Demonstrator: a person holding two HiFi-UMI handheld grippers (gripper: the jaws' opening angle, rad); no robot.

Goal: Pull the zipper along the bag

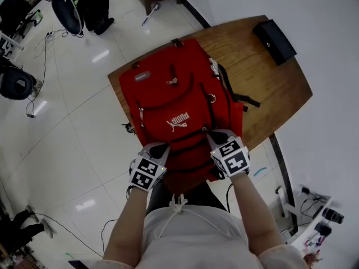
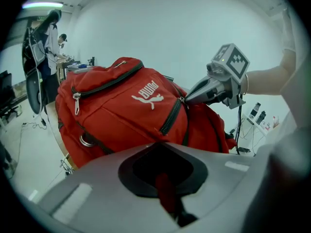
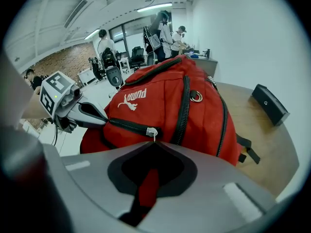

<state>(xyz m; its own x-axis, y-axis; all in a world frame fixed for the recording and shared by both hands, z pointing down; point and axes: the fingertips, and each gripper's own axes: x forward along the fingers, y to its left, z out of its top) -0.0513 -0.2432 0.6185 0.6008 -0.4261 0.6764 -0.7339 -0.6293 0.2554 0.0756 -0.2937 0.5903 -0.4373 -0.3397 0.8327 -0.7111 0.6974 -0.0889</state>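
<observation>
A red backpack [image 1: 179, 105] with a white logo lies on the wooden table [image 1: 280, 88]. Both grippers sit at its near end, on either side of a black zipper [image 3: 127, 125]. My left gripper [image 1: 161, 149] is shut on a fold of red bag fabric [image 2: 163, 186] at the zipper's left end. In the left gripper view the zipper [image 2: 171, 116] runs up to the right gripper [image 2: 188, 99]. My right gripper [image 1: 210, 134] is shut on the red pull tab [image 3: 148, 186], just under the silver slider [image 3: 152, 131]. The left gripper [image 3: 103, 119] shows in the right gripper view.
A black box [image 1: 274, 41] lies on the table's far right corner. Office chairs [image 1: 67, 10] and cables stand on the white floor to the left. Small equipment [image 1: 314, 217] sits on the floor at lower right. People [image 3: 163, 25] work in the background.
</observation>
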